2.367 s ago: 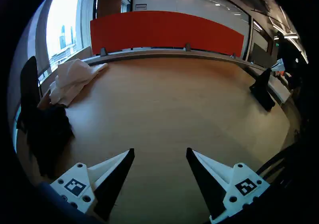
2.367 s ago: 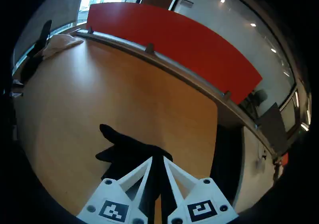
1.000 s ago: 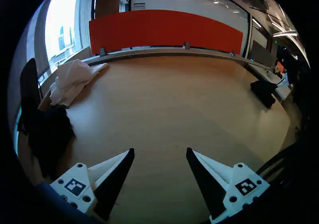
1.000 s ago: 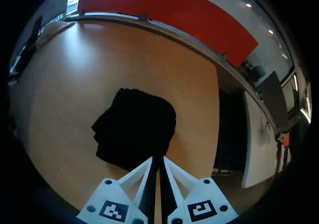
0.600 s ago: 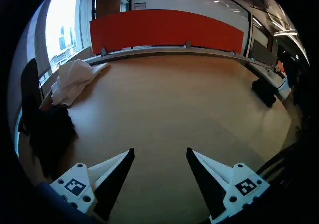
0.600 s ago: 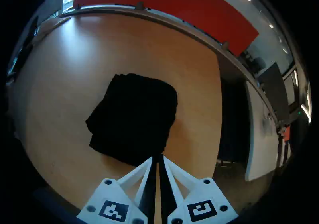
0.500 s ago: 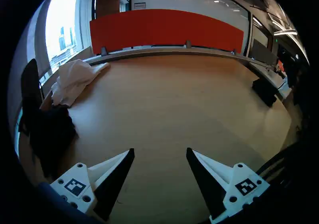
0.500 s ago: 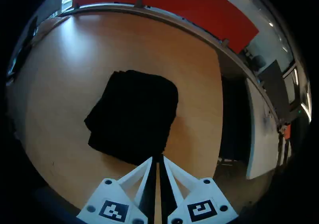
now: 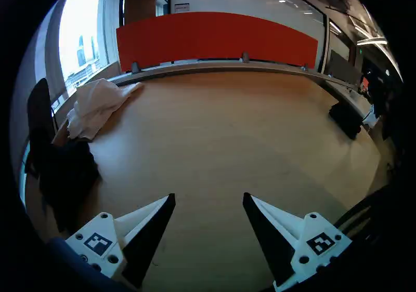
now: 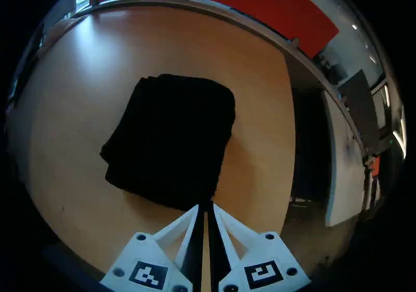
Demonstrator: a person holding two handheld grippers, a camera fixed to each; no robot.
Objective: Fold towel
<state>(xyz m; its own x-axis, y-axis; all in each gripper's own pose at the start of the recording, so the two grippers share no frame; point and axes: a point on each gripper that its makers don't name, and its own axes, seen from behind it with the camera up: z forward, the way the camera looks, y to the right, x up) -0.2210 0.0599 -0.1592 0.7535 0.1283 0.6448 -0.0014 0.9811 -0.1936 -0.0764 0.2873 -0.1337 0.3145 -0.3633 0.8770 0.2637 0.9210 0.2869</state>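
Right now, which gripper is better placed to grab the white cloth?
Left, probably. The left gripper is open and free, with the white cloth ahead on its left. The right gripper is shut on the folded black towel at its corner.

Centre of light wooden tabletop [image 9: 223, 136] bare: free passage. Left edge obstructed: crumpled white cloth [image 9: 96, 105], dark heap [image 9: 65, 172] nearer. Right edge: folded black towel [image 9: 347, 119]. Far side closed by red partition panel [image 9: 218, 37].
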